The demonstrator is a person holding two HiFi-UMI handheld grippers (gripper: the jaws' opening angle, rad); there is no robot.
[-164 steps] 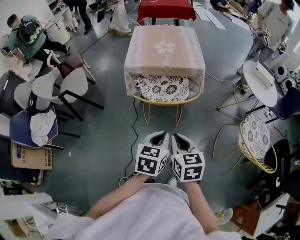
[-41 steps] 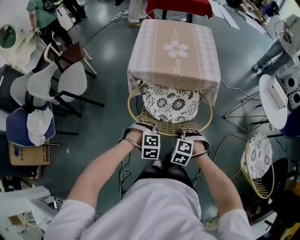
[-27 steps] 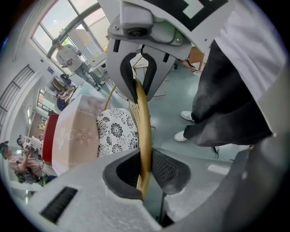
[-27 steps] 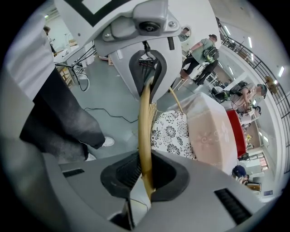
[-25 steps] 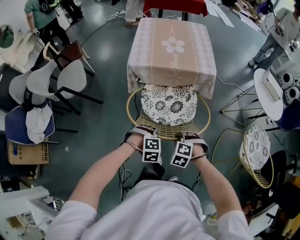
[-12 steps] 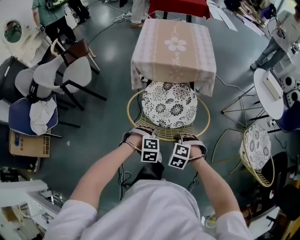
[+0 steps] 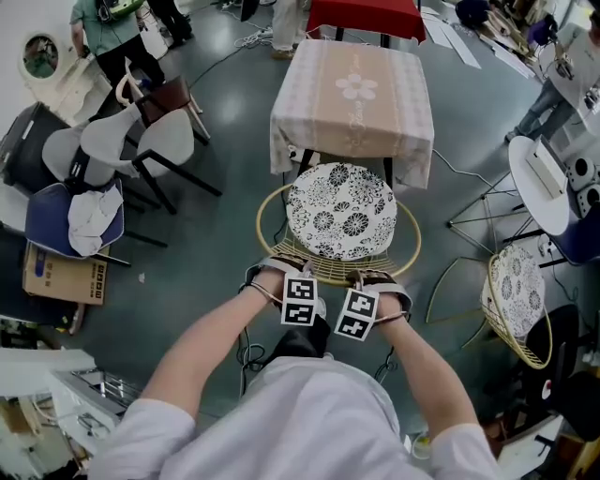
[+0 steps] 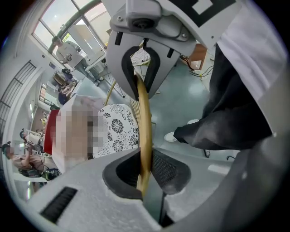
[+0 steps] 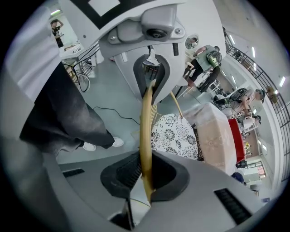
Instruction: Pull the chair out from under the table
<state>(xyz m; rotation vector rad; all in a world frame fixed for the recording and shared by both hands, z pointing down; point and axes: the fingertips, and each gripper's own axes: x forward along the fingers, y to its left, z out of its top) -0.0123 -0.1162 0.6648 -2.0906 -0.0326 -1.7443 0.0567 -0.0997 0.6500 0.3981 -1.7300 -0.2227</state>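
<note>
A gold wire chair with a round black-and-white flowered cushion (image 7: 342, 211) stands just in front of the table with the pink cloth (image 7: 354, 94); the cushion lies almost wholly outside the cloth's edge. My left gripper (image 7: 287, 270) and right gripper (image 7: 373, 277) sit side by side on the chair's near rim (image 7: 328, 274). In the left gripper view the gold rim (image 8: 144, 113) runs between the pads of the left gripper (image 8: 143, 131), which is shut on it. The right gripper (image 9: 147, 136) is likewise shut on the rim (image 9: 146, 113), with the cushion (image 9: 174, 136) and the table (image 9: 217, 136) beyond.
White chairs (image 7: 141, 141), a blue chair (image 7: 66, 216) and a cardboard box (image 7: 61, 277) crowd the left. A second wire chair (image 7: 516, 291) and a white round table (image 7: 544, 178) stand at the right. A red table (image 7: 361, 14) lies behind. My legs are right behind the grippers.
The chair has slid out from under the table toward me, so more of the cushion shows. Both grippers came back with it, still on the rim.
</note>
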